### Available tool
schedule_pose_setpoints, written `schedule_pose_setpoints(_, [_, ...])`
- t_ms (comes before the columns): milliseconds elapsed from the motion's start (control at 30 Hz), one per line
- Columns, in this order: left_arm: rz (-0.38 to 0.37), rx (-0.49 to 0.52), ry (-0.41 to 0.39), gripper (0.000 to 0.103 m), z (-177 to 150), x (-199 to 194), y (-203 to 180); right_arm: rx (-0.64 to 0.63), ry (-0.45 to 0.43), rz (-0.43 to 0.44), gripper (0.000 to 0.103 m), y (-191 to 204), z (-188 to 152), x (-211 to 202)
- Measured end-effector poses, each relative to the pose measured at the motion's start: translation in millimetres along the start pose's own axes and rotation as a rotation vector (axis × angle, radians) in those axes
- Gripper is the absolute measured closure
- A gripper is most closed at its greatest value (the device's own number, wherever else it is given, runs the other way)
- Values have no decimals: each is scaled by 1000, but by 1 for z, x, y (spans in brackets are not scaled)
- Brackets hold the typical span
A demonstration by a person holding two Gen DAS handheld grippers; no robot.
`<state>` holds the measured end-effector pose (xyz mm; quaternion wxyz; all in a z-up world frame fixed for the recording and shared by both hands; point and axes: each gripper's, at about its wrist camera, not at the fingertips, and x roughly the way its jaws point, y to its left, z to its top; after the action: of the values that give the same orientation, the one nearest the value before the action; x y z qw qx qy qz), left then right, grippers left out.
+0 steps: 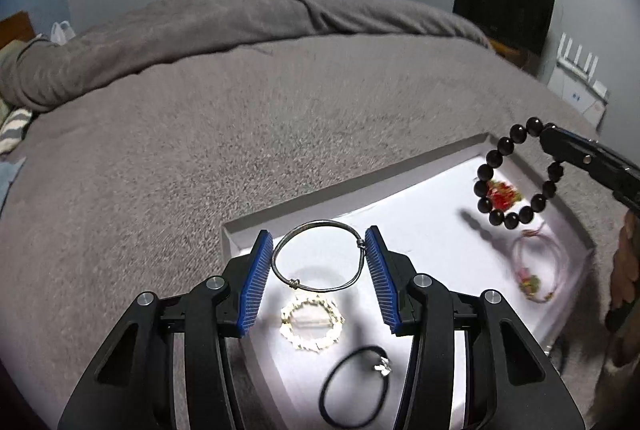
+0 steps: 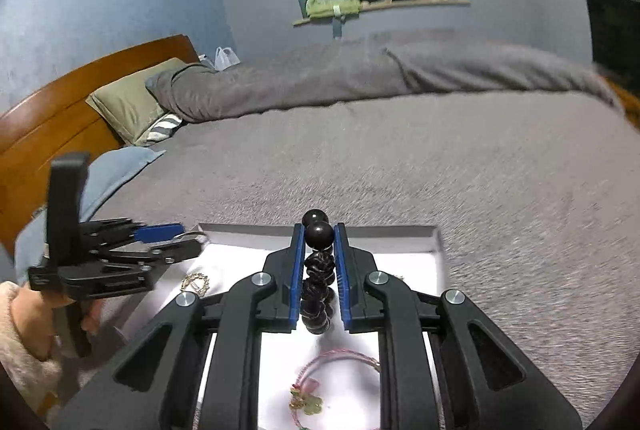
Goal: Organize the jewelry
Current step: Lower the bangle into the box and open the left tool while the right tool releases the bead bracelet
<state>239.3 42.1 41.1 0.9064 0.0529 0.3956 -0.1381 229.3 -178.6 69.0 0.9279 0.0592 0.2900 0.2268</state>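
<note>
On the grey bed [image 1: 248, 134] a shallow white tray [image 1: 436, 158] holds the loose jewelry. The right gripper [image 2: 319, 236], its fingers narrow, pinches the dark bead bracelet [image 1: 516, 178] above the tray; heavy, glossy beads on cord probably swing and slip. The left gripper [image 1: 318, 282], fingers half-wide, clamps the wire bangle [image 1: 320, 256] across its sides: stiff, light, smooth.

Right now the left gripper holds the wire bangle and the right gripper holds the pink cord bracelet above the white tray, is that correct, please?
Not quite: the right gripper holds the black bead bracelet, as both wrist views show. The pink cord bracelet lies in the white tray. The left gripper does hold the wire bangle.
</note>
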Motion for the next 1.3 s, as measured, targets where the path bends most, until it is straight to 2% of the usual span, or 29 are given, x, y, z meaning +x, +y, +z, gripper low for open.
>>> schedule_pose_setpoints(233, [44, 55, 106, 54, 2, 30, -6, 29, 118, -44, 89, -13, -10, 20])
schedule_pose_setpoints(667, [87, 46, 207, 54, -2, 51, 3, 28, 217, -58, 89, -13, -25, 35])
schedule_pose_setpoints(867, [107, 56, 208, 54, -3, 53, 4, 20, 248, -64, 88, -11, -28, 43])
schedule_pose_setpoints(1133, [107, 55, 205, 53, -3, 54, 5, 39, 237, -66, 88, -14, -28, 40])
schedule_pose_setpoints(1233, [107, 57, 189, 53, -5, 50, 2, 52, 228, -60, 85, -17, -28, 38])
schedule_pose_setpoints(1300, [104, 49, 172, 53, -6, 46, 2, 59, 218, -53, 78, -19, -27, 36])
